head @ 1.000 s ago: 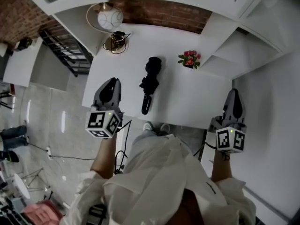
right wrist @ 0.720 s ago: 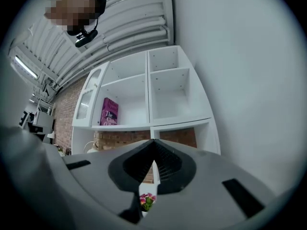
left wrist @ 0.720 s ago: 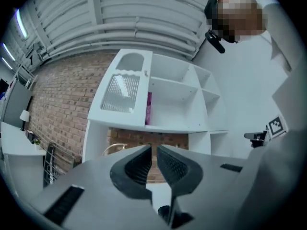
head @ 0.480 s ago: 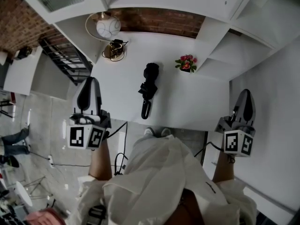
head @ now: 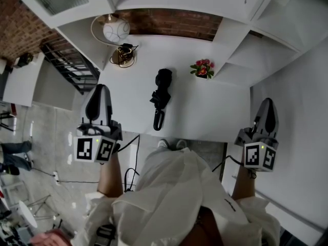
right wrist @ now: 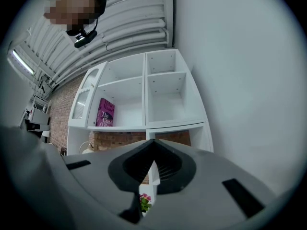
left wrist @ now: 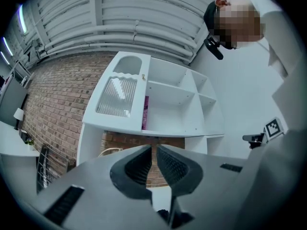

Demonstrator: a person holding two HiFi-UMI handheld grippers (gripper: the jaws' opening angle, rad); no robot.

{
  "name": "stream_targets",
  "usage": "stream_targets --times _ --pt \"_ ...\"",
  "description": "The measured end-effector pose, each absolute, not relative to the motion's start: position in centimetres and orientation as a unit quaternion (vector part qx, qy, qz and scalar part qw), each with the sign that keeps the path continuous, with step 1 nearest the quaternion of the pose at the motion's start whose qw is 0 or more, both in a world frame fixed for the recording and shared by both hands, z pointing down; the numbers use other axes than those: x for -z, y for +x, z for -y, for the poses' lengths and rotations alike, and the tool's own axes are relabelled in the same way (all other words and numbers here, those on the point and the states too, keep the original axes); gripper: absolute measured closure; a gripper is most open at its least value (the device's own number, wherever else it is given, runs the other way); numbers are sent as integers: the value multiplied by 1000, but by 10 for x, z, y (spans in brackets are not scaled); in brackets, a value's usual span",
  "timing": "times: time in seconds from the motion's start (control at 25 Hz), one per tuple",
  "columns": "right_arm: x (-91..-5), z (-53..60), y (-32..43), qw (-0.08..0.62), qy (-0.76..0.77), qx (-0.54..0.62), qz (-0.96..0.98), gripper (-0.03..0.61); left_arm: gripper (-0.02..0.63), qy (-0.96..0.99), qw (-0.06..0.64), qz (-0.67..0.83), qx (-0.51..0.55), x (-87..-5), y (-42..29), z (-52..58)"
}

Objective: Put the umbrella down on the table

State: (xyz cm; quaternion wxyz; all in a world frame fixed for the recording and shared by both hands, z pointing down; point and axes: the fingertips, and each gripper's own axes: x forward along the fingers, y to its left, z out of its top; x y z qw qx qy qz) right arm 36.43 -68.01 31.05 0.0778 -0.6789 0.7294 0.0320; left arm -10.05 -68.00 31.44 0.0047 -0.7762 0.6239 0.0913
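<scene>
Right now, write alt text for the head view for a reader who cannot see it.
A folded black umbrella lies on a white table, seen from above. The left gripper and right gripper are held at either side of the table, apart from the umbrella. A pot of pink flowers stands nearby.

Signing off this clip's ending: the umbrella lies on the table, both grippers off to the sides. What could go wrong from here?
The umbrella lies with its handle end near the front edge of the table; a bump from the person standing there might knock it off. The flower pot stands to its right; reaching in with the right gripper, jaws shut, could tip it.
</scene>
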Motion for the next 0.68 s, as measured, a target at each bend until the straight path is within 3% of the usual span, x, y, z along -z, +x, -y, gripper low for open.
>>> stream_targets --times 0.68 --pt "-322 689 362 69 -675 -21 -735 560 560 -778 -7 -623 -83 -326 -96 691"
